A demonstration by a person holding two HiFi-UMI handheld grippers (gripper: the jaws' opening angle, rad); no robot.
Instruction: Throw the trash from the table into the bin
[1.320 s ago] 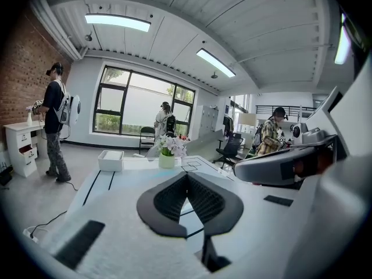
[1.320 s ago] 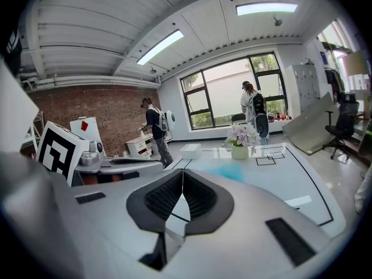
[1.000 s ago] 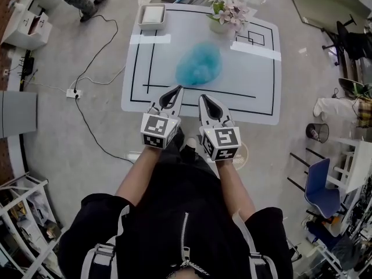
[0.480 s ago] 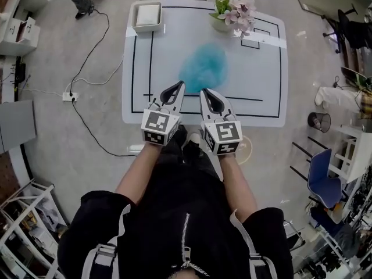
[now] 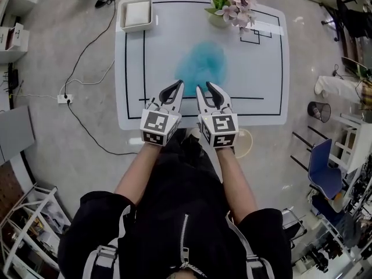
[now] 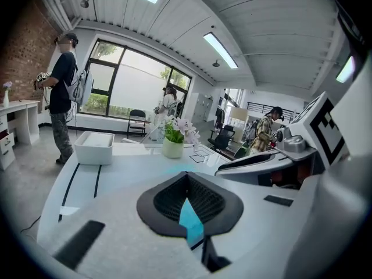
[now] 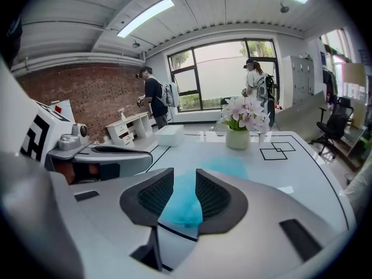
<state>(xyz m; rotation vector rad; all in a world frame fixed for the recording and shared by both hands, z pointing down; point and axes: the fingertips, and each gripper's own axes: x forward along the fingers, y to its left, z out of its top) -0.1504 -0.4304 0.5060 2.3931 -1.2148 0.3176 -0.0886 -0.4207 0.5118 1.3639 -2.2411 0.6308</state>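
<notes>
Crumpled blue plastic trash (image 5: 201,67) lies mid-table on the white, black-lined table (image 5: 261,97); over its near edge the left gripper (image 5: 177,85) is closed and empty; the right gripper (image 5: 204,86) has just been opening its jaws, nothing between them; a white rectangular tray (image 5: 135,13) occupies the far left corner; pink potted flowers (image 5: 229,7) stand at the far edge.

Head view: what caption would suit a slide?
Left gripper and right gripper hover at the white table's near edge before the blue trash; right fingers just opening, nothing between them.

Head view: high above, looking steeply down on the desk (image 5: 267,97) ahead of the left gripper (image 5: 178,86) and right gripper (image 5: 204,88). Gripper views: low, just behind each gripper's jaws, facing across the desk. All three share the flowers (image 5: 232,7) and blue trash (image 5: 200,65).
</notes>
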